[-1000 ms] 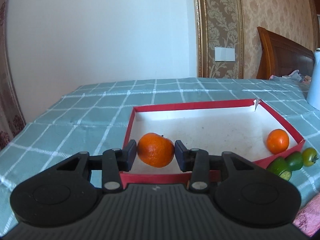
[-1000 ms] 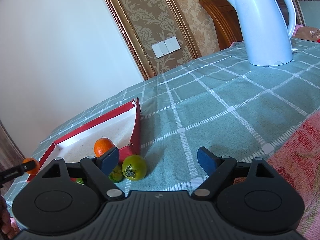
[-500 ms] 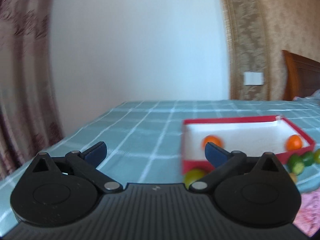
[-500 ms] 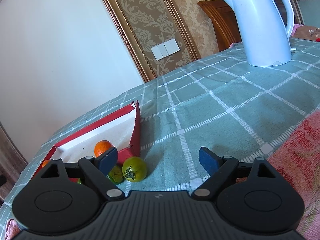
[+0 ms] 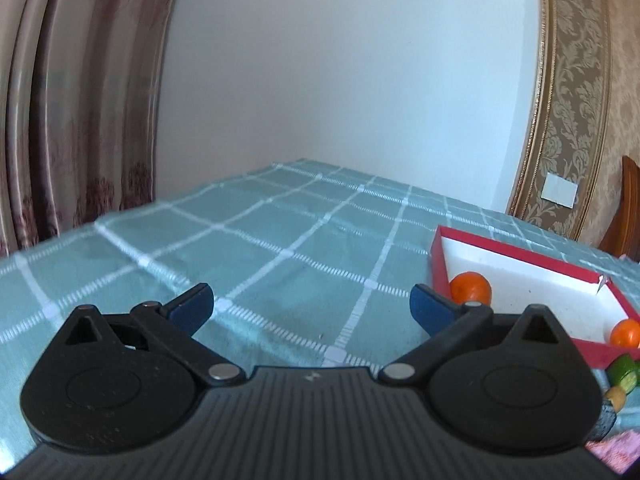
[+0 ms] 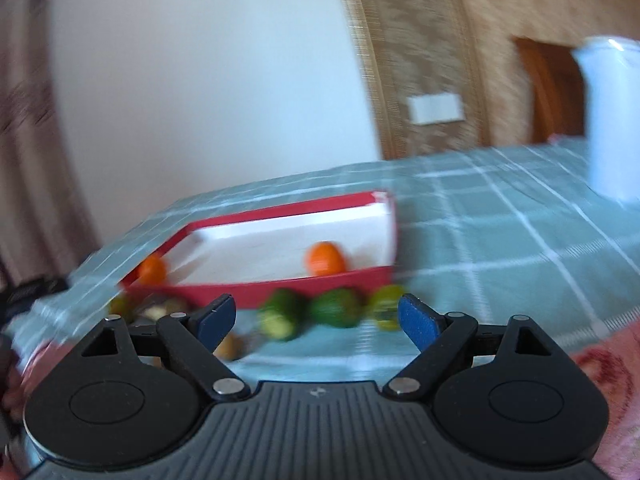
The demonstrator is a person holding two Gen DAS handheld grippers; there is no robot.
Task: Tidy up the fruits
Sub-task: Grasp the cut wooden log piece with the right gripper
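Observation:
A red box with a white floor [image 5: 520, 264] sits on the checked tablecloth; it also shows in the right wrist view [image 6: 288, 284]. Two oranges lie in it, one at its near left corner [image 5: 471, 287] and one at the right [image 5: 625, 333]. My left gripper [image 5: 310, 307] is open and empty, over bare cloth left of the box. My right gripper [image 6: 316, 316] is open and empty, facing several green fruits [image 6: 334, 308] lined up in front of the box. The right wrist view is blurred.
A white kettle [image 6: 612, 116] stands on the table at the far right. A pink patterned cloth [image 6: 600, 364] lies at the near right. Small brownish fruits [image 6: 160, 308] lie near the box's left front corner. Curtains [image 5: 80, 100] hang beyond the table's left edge.
My left gripper let go of the orange into the box, opened, and swung left away from it. My right gripper has turned left toward the box and the green fruits.

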